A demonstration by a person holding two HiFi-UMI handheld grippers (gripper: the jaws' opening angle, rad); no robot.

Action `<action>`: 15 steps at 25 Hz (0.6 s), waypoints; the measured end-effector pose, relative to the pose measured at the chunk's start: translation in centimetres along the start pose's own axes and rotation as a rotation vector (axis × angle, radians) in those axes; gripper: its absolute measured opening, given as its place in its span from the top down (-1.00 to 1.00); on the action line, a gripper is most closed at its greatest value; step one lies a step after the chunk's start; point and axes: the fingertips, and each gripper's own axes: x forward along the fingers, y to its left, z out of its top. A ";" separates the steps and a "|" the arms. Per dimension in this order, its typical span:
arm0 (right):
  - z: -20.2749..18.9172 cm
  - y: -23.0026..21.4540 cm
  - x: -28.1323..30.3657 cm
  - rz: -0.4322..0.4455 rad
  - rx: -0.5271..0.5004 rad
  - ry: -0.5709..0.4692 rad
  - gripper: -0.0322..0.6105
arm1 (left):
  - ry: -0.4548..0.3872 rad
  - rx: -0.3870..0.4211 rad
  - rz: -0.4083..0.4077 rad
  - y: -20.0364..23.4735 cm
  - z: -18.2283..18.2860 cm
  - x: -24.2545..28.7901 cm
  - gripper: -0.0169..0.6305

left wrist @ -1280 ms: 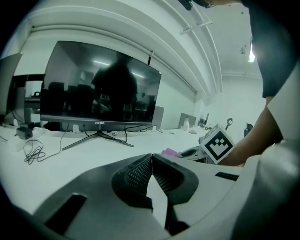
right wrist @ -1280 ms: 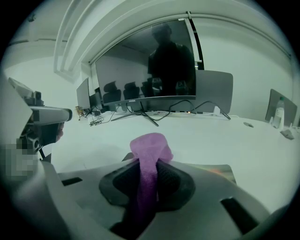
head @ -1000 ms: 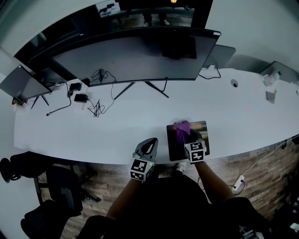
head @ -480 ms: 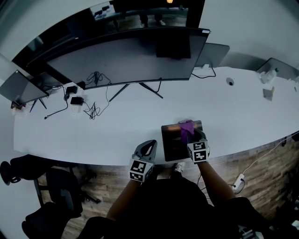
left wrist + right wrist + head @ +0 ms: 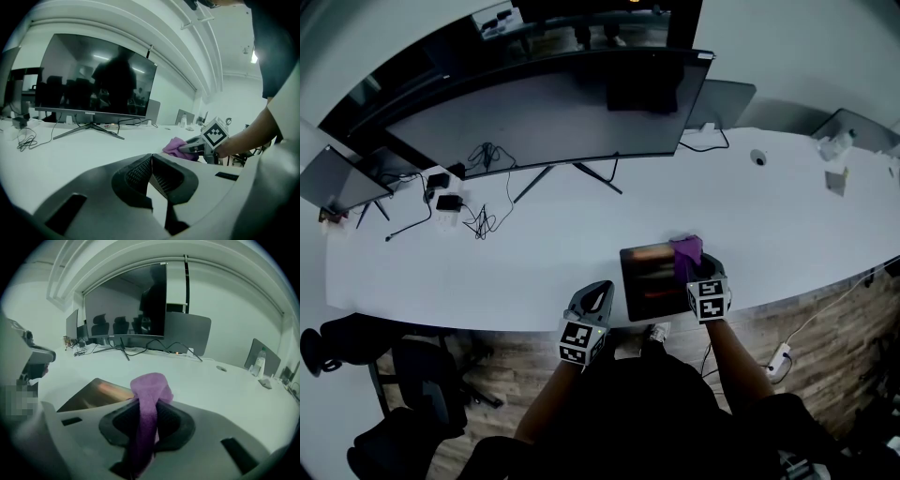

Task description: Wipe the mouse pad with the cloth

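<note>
While the left claw (image 5: 151, 161) hangs by the near edge of the white curved surface (image 5: 516, 258), jaws pressed together on nothing, the right claw (image 5: 147, 416) is clamped tight on a purple fleecy cloth (image 5: 149, 387). The cloth bunches up out of that claw's tip. Just under the right claw and spreading to its left lies the dark rectangular mouse pad (image 5: 649, 279), with the cloth over its far right corner. Well beyond both claws stands a wide curved dark monitor (image 5: 553, 112), with black cables (image 5: 483, 220) tangled off to the left of its foot.
</note>
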 end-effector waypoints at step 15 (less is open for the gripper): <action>0.0 -2.8 -0.8 -0.066 0.060 -0.003 0.65 | -0.023 0.018 0.041 1.2 0.5 -0.7 0.88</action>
